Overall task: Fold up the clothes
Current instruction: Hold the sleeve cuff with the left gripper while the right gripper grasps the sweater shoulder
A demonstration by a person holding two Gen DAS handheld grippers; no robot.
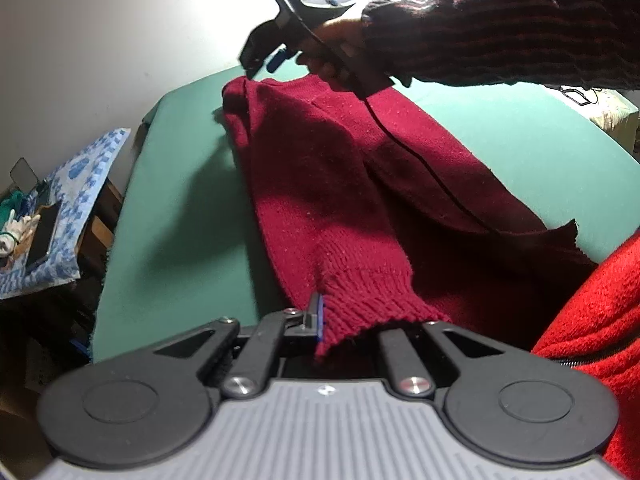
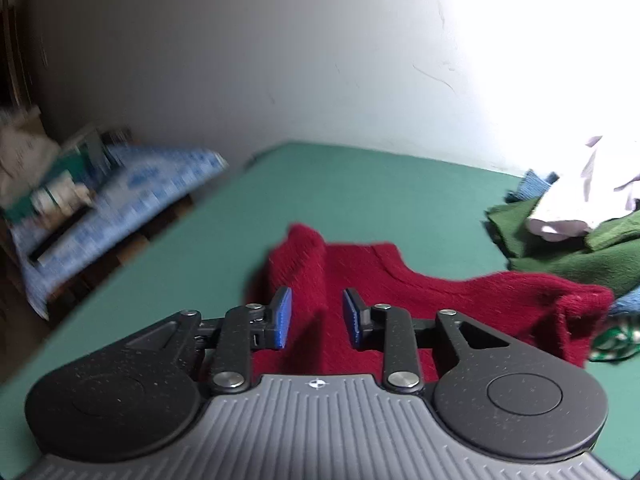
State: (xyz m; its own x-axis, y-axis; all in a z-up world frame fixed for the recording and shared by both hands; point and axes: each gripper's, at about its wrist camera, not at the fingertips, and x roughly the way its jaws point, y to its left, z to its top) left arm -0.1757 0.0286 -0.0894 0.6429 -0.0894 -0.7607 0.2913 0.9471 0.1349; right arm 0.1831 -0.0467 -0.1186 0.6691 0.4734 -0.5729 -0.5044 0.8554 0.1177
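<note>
sweater cuff (image 1: 360,300) hides the left tongs' (image 1: 332,320) right finger

Left of the maroon sweater (image 2: 360,276) the green worktop (image 2: 200,280) lies bare up to its edge, open for a claw to pass. Right of the sweater, a heap of green and white clothes (image 2: 568,232) blocks the way. Beyond the sweater, bare worktop runs to the wall (image 2: 280,60). Past the worktop's left edge stands a cluttered blue-patterned side table (image 1: 68,200).

both grippers share a build: ribbed grey body, two black round discs, black linkage arms with silver screws, blue ribbed pads (image 2: 283,316). the right gripper (image 1: 262,66) carries a small screen and trails a black cable. the sleeve (image 1: 512,24) is dark knit with reddish stripes.
</note>
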